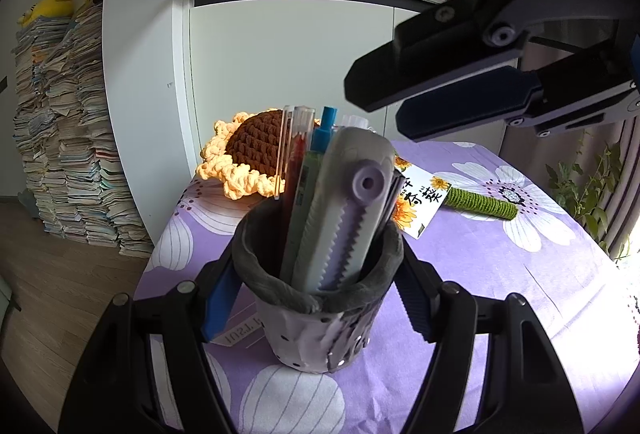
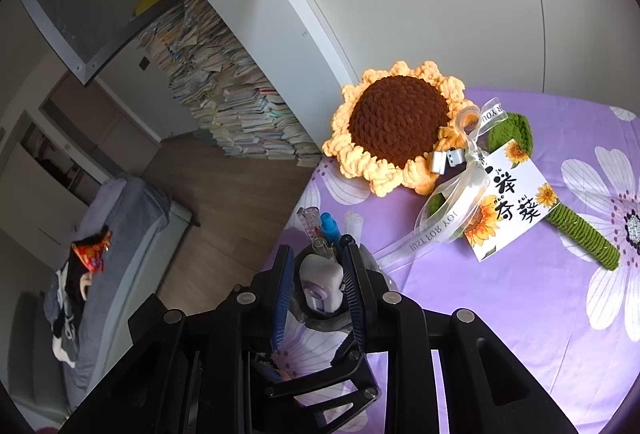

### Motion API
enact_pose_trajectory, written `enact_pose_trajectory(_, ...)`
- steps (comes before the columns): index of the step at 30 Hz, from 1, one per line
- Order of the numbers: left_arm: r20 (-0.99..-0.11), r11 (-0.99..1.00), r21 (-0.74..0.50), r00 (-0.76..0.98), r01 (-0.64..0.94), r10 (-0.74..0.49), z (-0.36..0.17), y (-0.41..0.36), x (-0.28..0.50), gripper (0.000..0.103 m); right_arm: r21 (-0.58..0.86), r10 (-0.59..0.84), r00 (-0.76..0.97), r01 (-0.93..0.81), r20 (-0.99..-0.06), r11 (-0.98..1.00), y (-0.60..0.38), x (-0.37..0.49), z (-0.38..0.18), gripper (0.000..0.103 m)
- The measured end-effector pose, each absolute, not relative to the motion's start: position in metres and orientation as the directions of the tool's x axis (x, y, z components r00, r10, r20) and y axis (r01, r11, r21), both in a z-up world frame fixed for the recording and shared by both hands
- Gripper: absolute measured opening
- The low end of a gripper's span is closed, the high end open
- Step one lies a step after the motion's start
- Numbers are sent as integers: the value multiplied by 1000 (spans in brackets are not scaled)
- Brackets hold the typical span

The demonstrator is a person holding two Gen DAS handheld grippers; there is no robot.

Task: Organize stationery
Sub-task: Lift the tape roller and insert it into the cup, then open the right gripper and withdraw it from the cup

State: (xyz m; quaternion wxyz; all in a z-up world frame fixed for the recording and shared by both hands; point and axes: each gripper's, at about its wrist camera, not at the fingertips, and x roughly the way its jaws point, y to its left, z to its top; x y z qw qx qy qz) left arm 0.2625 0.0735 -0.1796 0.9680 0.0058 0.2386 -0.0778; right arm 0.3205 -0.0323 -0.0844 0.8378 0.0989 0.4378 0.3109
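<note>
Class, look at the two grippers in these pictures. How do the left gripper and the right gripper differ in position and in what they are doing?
The left gripper is low, its fingers either side of the pen holder; the right gripper hangs above the holder's contents. The left appears closed on the holder, while the right's jaws stand apart around the grey utility knife, apparently not touching it. Both have black frames and blue pads.

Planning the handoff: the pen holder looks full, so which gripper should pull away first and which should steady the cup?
The right gripper should probably withdraw: it hangs above the utility knife, jaws apart, holding nothing. The left gripper brackets the pen holder, so it is placed to steady it.
</note>
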Motion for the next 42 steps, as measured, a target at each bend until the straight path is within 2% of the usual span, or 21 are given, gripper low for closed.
enact_pose_trajectory(9,-468,987,-29,871,155,-150,-180,74,263,70,415,559,488,-378,-670,828,-68,308,-88,27)
enact_pose_trajectory(21,-463,990,-5,877,142,-128,-179,71,262,70,444,467,476,-169,-745,880,-151,286,-140,27)
enact_pose_trajectory(27,-440,994,54,896,97,-64,-174,65,258,80,368,364,484,-91,-796,925,-183,270,-160,27)
enact_pose_trajectory(34,-426,993,100,905,67,-18,-164,59,259,81,257,258,521,-76,-814,963,-196,256,-170,27)
enact_pose_trajectory(42,-427,989,139,904,58,7,-161,49,262,81,152,217,604,-157,-767,976,-189,240,-162,27)
